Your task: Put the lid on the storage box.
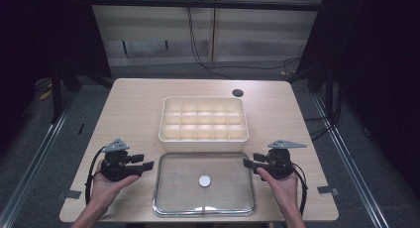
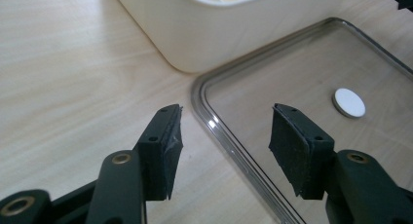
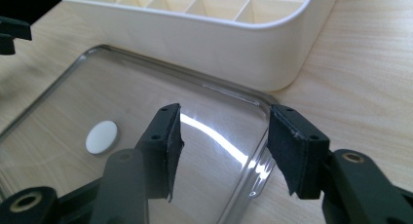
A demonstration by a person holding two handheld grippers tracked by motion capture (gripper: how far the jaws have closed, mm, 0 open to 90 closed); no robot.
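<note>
1. Pale wooden table (image 1: pixel 133 104), spread beneath and ahead of both tools.
2. Cream compartment box (image 1: pixel 203 119), rounded corners, grid of small cells, just beyond the jaws of both tools, between them and a little farther out.
3. Clear tray (image 1: pixel 163 196) with a shiny rim, rectangular, flat on the table, directly between the two tools; touching or nearly touching the box's near wall, which of the two cannot be told.
4. Left gripper (image 1: pixel 147 164) (image 2: pixel 224 136), held in the left hand (image 1: pixel 106 186), pointing inward at the tray's left edge; jaws parted, astride the rim, with nothing gripped and the pads clear of the glass.
5. Right gripper (image 1: pixel 246 162) (image 3: pixel 224 136), held in the right hand (image 1: pixel 280 186), pointing inward at the tray's right edge; jaws apart, the rim's corner between them, with no contact evident and nothing held.
6. Small white disc (image 1: pixel 204 181) (image 2: pixel 349 102) (image 3: pixel 102 137), round and flat, lying on the tray's floor about midway between the two tools, well ahead of either set of tips.
</note>
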